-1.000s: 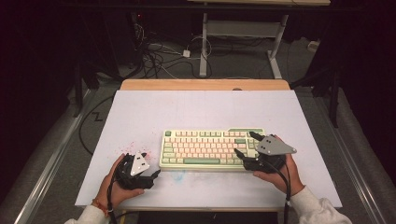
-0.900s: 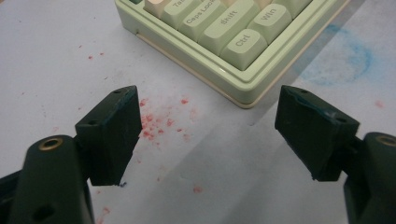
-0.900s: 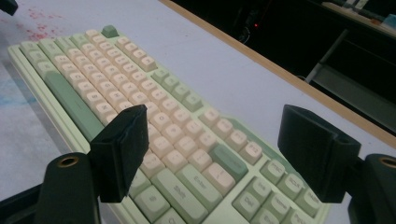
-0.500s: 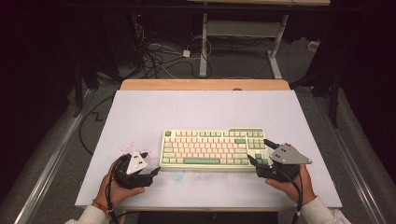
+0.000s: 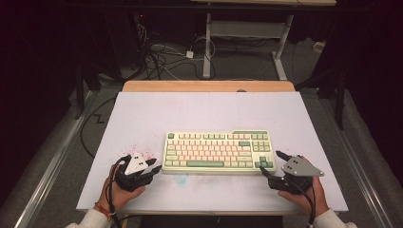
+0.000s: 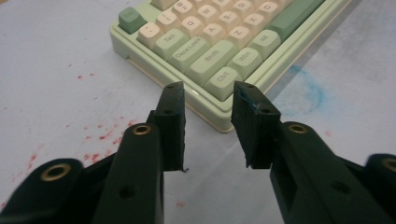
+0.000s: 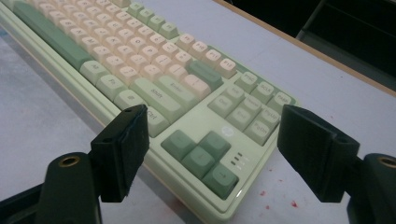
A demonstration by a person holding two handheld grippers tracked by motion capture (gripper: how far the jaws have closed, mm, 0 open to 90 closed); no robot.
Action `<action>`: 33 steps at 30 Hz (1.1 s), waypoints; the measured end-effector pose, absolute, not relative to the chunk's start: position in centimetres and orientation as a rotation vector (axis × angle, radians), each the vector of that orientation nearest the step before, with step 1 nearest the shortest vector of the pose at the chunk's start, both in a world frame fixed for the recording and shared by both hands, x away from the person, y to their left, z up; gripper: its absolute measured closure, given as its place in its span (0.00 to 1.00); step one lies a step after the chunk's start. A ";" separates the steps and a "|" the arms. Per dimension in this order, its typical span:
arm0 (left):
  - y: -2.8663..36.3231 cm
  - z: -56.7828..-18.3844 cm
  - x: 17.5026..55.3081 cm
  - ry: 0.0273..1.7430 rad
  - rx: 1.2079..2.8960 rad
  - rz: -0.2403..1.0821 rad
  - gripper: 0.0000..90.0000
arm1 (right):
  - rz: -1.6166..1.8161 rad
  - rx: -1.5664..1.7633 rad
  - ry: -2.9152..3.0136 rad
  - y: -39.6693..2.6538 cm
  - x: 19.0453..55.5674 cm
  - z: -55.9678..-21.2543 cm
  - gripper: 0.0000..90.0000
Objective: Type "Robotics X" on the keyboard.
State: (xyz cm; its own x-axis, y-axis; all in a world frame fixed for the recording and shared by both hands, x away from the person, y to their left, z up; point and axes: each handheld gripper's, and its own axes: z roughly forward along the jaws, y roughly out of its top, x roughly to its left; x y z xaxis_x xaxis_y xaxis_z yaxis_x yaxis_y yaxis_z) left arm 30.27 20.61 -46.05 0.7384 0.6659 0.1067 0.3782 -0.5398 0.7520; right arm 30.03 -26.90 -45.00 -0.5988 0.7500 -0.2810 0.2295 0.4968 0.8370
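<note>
A pale green keyboard (image 5: 218,152) with cream and green keys lies flat at the middle of the table. My left gripper (image 5: 154,168) rests on the table at its front left corner. In the left gripper view the jaws (image 6: 208,93) have just been closing and still stand apart, with the Ctrl corner of the keyboard (image 6: 205,51) just past their tips and nothing pressed between the pads. My right gripper (image 5: 270,162) sits at the front right corner, jaws wide. In the right gripper view its jaws (image 7: 215,121) flank the arrow-key corner of the keyboard (image 7: 140,70) without touching it.
A white sheet (image 5: 204,114) covers the table, with a wooden strip (image 5: 209,86) along the far edge. Red specks (image 5: 142,152) mark the sheet near my left gripper, and a blue smudge (image 5: 180,178) lies in front of the keyboard. Cables and desk legs stand on the floor beyond.
My right gripper has slid to the right and down, from over the keyboard's right end to its front right corner. The left hand has stayed put, its jaws narrower.
</note>
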 end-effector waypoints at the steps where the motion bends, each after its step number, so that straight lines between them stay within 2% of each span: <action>1: 20.6 -45.9 30.3 0.761 2.204 0.489 0.76 | 1.039 0.797 2.102 -26.9 30.0 -45.1 0.28; 4: 20.2 -45.6 30.3 0.728 2.224 0.485 0.89 | 1.013 0.788 2.104 -26.9 29.9 -45.2 0.28; 7: 19.8 -45.3 30.5 0.726 2.213 0.465 0.97 | 1.014 0.788 2.102 -26.8 30.0 -45.2 0.28; 33: 12.7 -43.7 35.5 0.694 2.295 0.451 0.97 | 0.994 0.763 2.132 -26.3 30.0 -45.6 0.28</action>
State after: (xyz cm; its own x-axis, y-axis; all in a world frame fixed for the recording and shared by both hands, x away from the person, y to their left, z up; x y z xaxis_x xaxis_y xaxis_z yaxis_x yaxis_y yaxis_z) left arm 35.47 12.69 -43.65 0.7972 0.5910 0.1230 0.3523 -0.6210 0.7002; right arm 29.99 -26.33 -45.61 -0.6146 0.7239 -0.3135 0.2251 0.5419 0.8098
